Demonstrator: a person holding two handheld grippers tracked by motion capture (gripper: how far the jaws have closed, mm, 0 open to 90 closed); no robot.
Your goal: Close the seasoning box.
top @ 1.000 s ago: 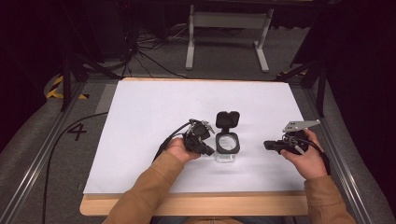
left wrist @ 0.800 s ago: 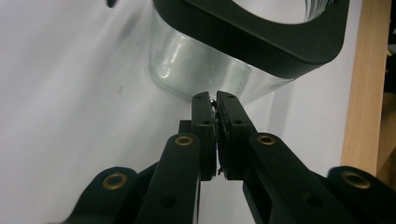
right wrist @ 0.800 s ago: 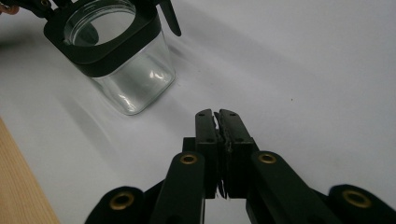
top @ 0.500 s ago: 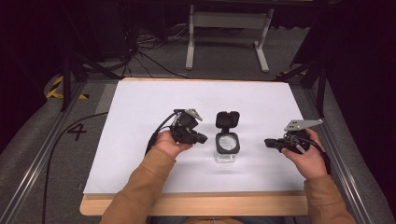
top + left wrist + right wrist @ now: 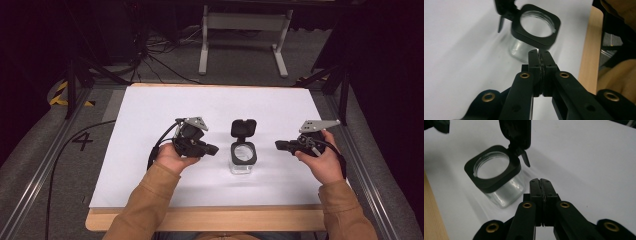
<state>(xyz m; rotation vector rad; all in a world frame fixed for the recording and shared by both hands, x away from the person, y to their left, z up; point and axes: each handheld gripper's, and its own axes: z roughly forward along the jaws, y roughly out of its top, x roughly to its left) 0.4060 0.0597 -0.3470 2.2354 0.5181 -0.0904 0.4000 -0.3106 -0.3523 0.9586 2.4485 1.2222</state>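
Observation:
A small square glass jar point(image 5: 243, 159) with a black collar stands near the front middle of the white mat point(image 5: 160, 110). Its hinged black lid point(image 5: 243, 127) is flipped open and stands up behind the mouth. My left gripper point(image 5: 214, 149) hovers to the jar's left, pointing at it; its jaws have just been closing and now stand shut with nothing between them. In the left gripper view the jar point(image 5: 520, 48) lies just beyond the shut tips point(image 5: 539, 53). My right gripper point(image 5: 278, 145) is shut and empty to the jar's right. The right gripper view shows the jar point(image 5: 505, 190) and lid point(image 5: 516, 132) ahead of its tips point(image 5: 540, 182).
The mat lies on a wooden table whose front edge point(image 5: 210, 220) runs along the bottom. Metal rails point(image 5: 45, 170) flank both sides. A grey metal stand point(image 5: 242, 22) and cables sit on the floor behind the table.
The left hand has drawn back to the left and upward, away from the jar. The right hand and the jar have stayed put.

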